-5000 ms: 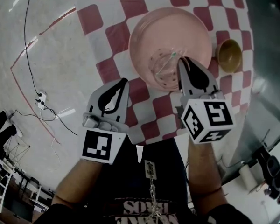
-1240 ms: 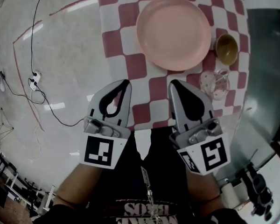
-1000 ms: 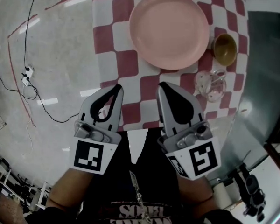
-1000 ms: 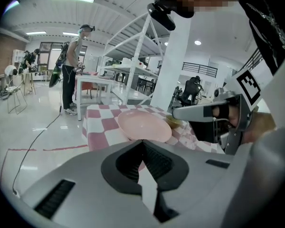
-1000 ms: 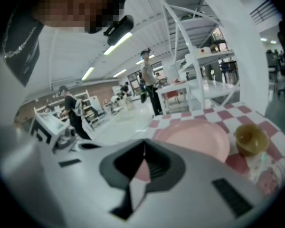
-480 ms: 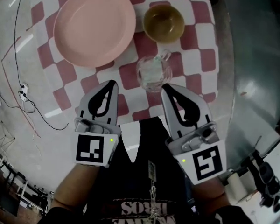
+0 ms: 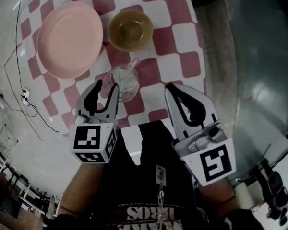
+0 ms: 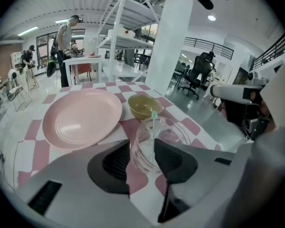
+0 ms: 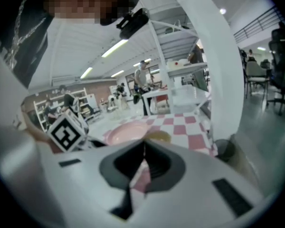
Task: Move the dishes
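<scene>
Three dishes sit on the red-and-white checked cloth (image 7: 173,37): a pink plate (image 7: 69,40), a yellow bowl (image 7: 130,30) and a clear glass bowl (image 7: 126,83) holding a thin green-tipped stick (image 8: 154,127). My left gripper (image 7: 107,86) is open at the glass bowl's near side. In the left gripper view the glass bowl (image 8: 166,134) has its near wall in the gap between the left gripper's (image 8: 141,152) fingers. My right gripper (image 7: 173,89) is shut and empty, hanging over the table's near edge, right of the glass bowl. Its jaws meet in the right gripper view (image 9: 144,148).
Grey shiny floor (image 7: 259,71) lies right of the table. Cables and a power strip (image 7: 24,98) lie on the floor at left. Beyond the table stand a white column (image 8: 173,37), a white table (image 8: 83,63) and some people.
The glass bowl, held over the plate by my right gripper five seconds ago, now rests on the cloth. My left gripper has opened and moved forward to it. The right gripper stays back, shut.
</scene>
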Tool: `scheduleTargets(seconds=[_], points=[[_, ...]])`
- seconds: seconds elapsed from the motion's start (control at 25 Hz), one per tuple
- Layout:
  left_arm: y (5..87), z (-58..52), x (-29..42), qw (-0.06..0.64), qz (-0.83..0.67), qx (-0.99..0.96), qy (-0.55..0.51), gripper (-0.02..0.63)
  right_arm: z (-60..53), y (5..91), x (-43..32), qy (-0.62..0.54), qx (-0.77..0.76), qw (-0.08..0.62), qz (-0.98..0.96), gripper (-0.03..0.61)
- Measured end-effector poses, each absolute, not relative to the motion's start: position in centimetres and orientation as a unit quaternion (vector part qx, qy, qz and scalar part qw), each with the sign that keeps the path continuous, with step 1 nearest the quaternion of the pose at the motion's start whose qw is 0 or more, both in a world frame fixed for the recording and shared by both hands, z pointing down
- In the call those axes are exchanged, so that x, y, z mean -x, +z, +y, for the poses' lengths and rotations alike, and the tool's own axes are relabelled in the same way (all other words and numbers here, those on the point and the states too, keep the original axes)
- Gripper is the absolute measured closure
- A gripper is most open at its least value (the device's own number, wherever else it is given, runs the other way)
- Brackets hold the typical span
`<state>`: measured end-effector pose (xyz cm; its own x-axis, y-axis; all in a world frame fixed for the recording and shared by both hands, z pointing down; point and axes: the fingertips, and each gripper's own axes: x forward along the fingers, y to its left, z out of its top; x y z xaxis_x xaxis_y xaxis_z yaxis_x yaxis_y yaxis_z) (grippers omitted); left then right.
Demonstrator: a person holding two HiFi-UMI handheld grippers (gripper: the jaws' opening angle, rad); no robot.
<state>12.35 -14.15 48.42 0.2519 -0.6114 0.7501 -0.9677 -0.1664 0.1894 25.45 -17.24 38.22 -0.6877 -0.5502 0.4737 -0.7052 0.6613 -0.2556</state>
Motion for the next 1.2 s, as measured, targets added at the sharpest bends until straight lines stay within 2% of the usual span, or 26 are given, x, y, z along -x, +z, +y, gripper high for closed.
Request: scheduleTargets(seconds=[0.08, 0.16, 0.24, 0.52, 1.2], points=[[48.4, -14.1, -12.5, 0.336, -0.553, -0.711, 0.273, 0.473, -17.1, 38.1, -25.5, 0.216, -0.343, 0.177, -0.897, 0.543], [48.4, -14.1, -12.4, 0.330, -0.557, -0.708, 0.281, 0.499, -16.9, 37.8, -25.5, 0.219, -0.339, 0.175, -0.898, 0.543], [48.3, -13.9, -12.3, 0.326, -0.556, -0.708, 0.287, 0.568, -16.5, 37.8, -25.4, 0.225, -0.334, 0.175, -0.898, 0.543], [48.1, -13.7, -11.5, 0.336, -0.540, -0.724, 0.268, 0.571, -16.0, 39.6, -23.8, 0.242, -0.333, 0.194, -0.890, 0.543], [45.0, -14.3, -0.4, 0.346, -0.492, -0.759, 0.248, 0.569, -16.9, 38.8, -9.0, 0.238, -0.347, 0.194, -0.886, 0.543]])
